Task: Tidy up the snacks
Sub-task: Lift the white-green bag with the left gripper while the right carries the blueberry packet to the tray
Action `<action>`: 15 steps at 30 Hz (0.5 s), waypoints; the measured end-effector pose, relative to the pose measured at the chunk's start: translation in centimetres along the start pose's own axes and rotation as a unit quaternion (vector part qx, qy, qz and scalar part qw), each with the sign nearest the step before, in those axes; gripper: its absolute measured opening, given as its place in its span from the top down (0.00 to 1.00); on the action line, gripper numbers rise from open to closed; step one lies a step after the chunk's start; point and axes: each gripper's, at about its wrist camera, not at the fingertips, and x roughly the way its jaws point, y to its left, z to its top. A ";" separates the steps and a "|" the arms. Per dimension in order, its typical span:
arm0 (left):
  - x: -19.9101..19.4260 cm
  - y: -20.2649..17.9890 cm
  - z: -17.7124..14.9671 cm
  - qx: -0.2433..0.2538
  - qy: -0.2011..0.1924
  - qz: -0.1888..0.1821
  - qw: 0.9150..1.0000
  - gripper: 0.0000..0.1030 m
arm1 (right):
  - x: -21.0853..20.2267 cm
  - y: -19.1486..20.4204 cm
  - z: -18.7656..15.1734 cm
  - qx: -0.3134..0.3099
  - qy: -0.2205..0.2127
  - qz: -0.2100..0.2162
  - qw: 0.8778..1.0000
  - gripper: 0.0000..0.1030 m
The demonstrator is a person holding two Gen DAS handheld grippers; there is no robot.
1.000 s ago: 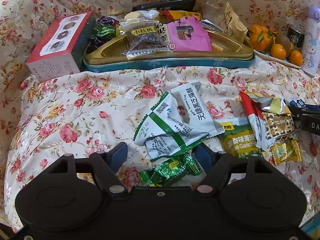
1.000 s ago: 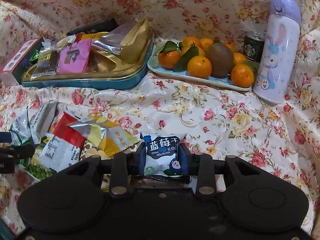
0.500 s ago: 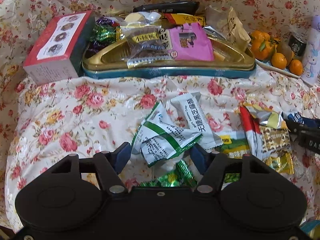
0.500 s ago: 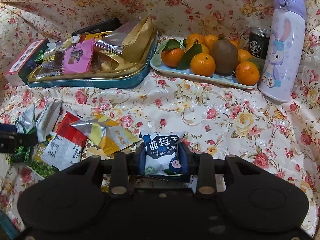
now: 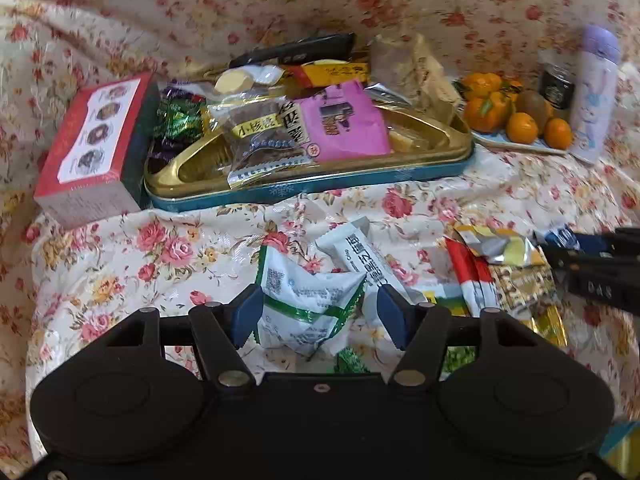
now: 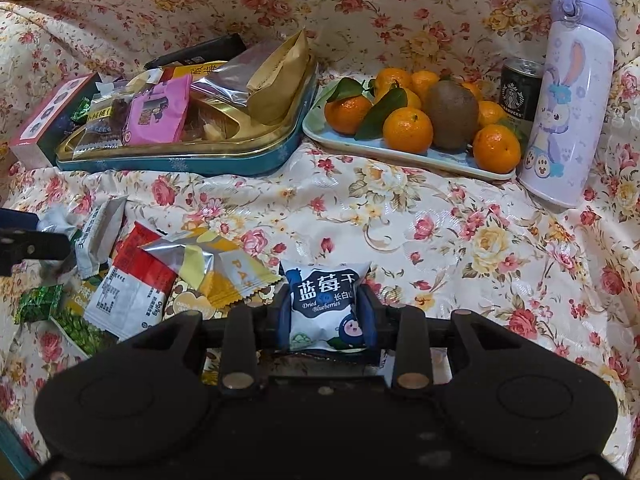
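Left gripper [image 5: 318, 314], lower centre, jaws closing around a green-and-white packet [image 5: 308, 306]; snack tin [image 5: 280, 196] lay above.

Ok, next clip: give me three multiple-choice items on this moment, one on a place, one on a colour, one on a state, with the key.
1. Where does the kiwi lie?
A. in the gold tin
B. on the fruit plate among the oranges
C. loose on the cloth

2. What colour is the flat packet lying in the gold tin?
A. pink
B. blue
C. grey

3. What is the right gripper doing?
A. standing open over bare cloth
B. clamping the purple bottle
C. clamping the dried blueberries packet

Key:
1 B, the kiwi sits between oranges on the pale blue plate.
2 A, the packet is plainly pink in both wrist views.
3 C, both pads press the sides of the packet.
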 end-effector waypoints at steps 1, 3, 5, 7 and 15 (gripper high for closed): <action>-0.1 -0.1 -0.2 0.007 -0.004 0.005 1.000 0.37 | 0.0 0.0 0.0 0.000 0.000 0.000 1.000 0.65; -0.2 -0.1 -0.3 0.012 -0.006 0.016 1.000 0.37 | 0.0 0.0 0.0 0.001 0.000 0.001 1.000 0.65; 0.0 0.4 -0.2 0.001 -0.005 0.021 1.000 0.37 | 0.0 0.0 0.0 0.001 -0.001 0.001 1.000 0.65; 0.2 1.1 0.0 -0.018 -0.004 0.015 1.000 0.37 | 0.0 0.0 -0.1 0.001 -0.002 0.001 1.000 0.65; 1.5 0.3 -0.3 0.025 -0.009 0.015 1.000 0.37 | 0.0 0.0 -0.1 0.001 -0.002 0.001 1.000 0.65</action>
